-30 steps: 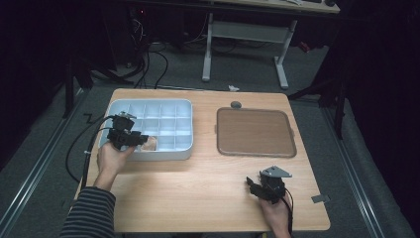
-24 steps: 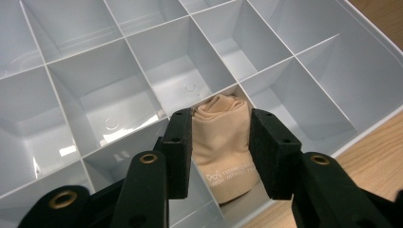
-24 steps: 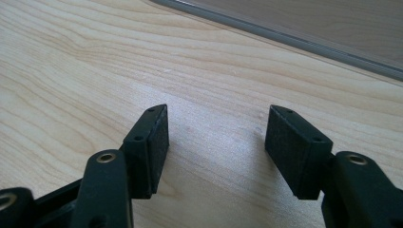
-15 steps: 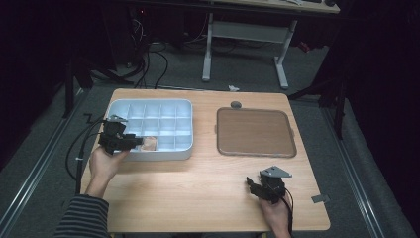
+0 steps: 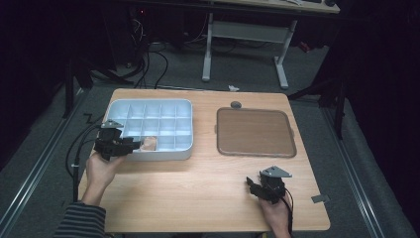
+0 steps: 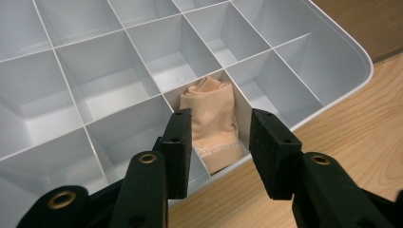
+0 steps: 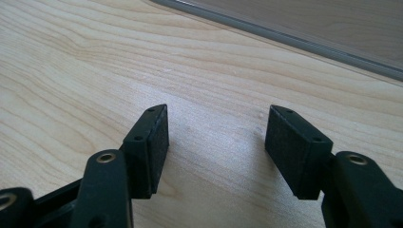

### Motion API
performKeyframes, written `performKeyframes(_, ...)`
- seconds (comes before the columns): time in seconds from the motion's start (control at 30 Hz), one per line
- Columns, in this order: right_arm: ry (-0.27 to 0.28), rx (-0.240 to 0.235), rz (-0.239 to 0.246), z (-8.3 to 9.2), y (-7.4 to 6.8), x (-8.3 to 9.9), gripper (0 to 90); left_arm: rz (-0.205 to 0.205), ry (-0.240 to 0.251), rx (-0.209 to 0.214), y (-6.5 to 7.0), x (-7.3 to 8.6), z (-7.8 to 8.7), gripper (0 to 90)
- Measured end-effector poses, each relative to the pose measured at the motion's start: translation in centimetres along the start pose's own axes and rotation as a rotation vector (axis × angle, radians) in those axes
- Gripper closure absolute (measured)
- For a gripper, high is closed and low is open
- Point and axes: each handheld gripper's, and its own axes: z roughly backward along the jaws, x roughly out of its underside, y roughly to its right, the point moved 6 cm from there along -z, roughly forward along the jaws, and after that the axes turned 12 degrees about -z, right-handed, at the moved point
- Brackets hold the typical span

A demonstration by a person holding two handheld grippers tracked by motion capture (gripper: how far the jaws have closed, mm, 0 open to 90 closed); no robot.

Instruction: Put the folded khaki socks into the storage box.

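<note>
At tray [image 5: 183,106] near edge, left tongs [image 6: 219,142] drawn back from sock [image 6: 214,121], open, empty; right tongs [image 7: 216,142] unmoved, open, empty.

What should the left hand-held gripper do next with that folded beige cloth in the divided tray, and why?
Probably draw the left hand-held gripper back from the tray. The folded beige cloth already sits inside one front-row compartment, and the jaws stand open on either side of it without pressing it, so nothing seems left to place. The right hand-held gripper rests open over bare table.
</note>
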Motion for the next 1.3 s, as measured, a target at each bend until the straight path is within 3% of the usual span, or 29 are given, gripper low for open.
performKeyframes(0.6,0.000,0.000,0.000,0.0,0.0,0.0,40.5,0.038,0.053,0.040,0.5,2.0,1.4,59.0)
performKeyframes(1.03,0.000,0.000,0.000,0.0,0.0,0.0,40.5,0.032,0.092,0.043,1.4,2.7,2.2,56.9)
performKeyframes(1.3,0.000,0.000,0.000,0.0,0.0,0.0,40.5,0.007,0.112,0.045,2.5,2.9,2.4,53.2)
